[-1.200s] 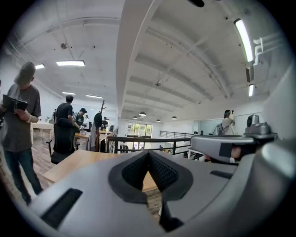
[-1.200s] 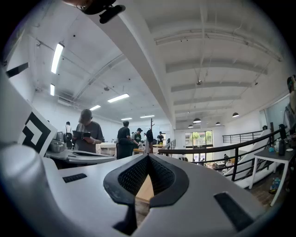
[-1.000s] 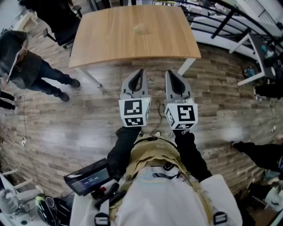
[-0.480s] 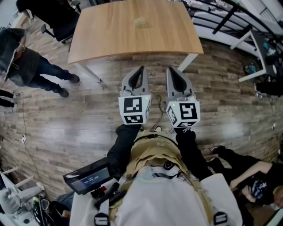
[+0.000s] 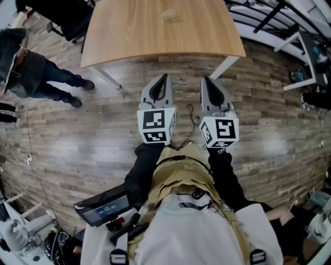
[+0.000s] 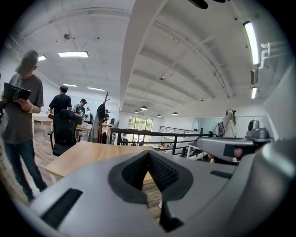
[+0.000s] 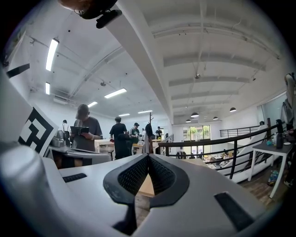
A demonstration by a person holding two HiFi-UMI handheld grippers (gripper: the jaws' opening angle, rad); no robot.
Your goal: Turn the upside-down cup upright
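Wooden tabletop [image 5: 129, 36] carries the cup [image 5: 169, 15] at twelve o'clock (a small pale blur, its orientation unreadable), well ahead of the left gripper [image 5: 164, 77] and right gripper [image 5: 207, 80], both with jaws pressed together on nothing.

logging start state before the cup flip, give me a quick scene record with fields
table: wooden top, white legs, on a wood-plank floor
cup: small pale item on the table's far part; too small to tell which way up
left gripper: shut, nothing between its jaws, short of the table's near edge
right gripper: shut, empty, beside the left one
bystander: standing left of the table
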